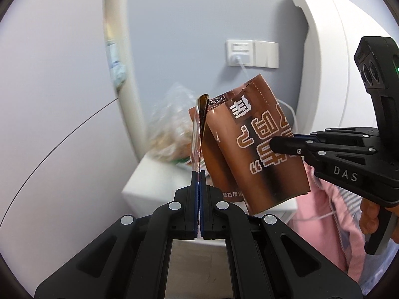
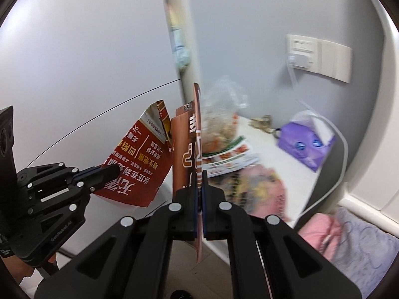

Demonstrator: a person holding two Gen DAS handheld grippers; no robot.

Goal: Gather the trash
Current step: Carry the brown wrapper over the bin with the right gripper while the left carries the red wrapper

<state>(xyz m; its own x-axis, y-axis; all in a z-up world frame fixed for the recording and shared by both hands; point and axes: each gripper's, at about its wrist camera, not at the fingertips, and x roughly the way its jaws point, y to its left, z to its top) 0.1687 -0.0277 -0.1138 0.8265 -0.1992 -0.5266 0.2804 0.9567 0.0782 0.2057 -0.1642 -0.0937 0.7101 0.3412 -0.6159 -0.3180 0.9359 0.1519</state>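
Left gripper (image 1: 199, 177) pinching a red wrapper (image 2: 139, 159) edge-on, right gripper (image 2: 200, 182) clamping a brown packet (image 1: 251, 149), both pieces hanging in the air above a white bedside table (image 1: 139, 182), clear snack bag (image 2: 222, 122) sitting behind.

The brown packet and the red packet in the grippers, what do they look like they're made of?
Brown packet: probably plastic or foil film, glossy; light streaks run down it, and it curls.
Red packet: thin printed film or coated paper, its top edge torn ragged. In the left wrist view its edge shines like metal, hinting at a foil lining.
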